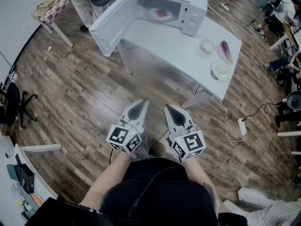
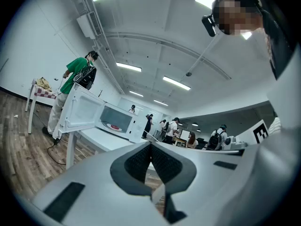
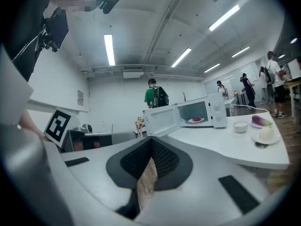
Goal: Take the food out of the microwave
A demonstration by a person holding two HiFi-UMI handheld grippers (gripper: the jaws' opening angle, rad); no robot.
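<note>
Approach step, no grab yet. Left gripper (image 1: 141, 102) and right gripper (image 1: 168, 107) both with jaws pressed together, nothing between, well apart from table (image 1: 164, 41). Microwave (image 1: 195, 8) door (image 1: 109, 26) wide open; food (image 1: 161, 13), pinkish slab, on plate (image 1: 150, 15) inside. Next probably needs: walk in, spread jaws, pinch plate rim, pull out level. Beside microwave: bowl (image 1: 207, 46), purple vegetable (image 1: 226, 51) on dish (image 1: 219, 52), pale lump (image 1: 222, 70) on second dish (image 1: 214, 72)
</note>
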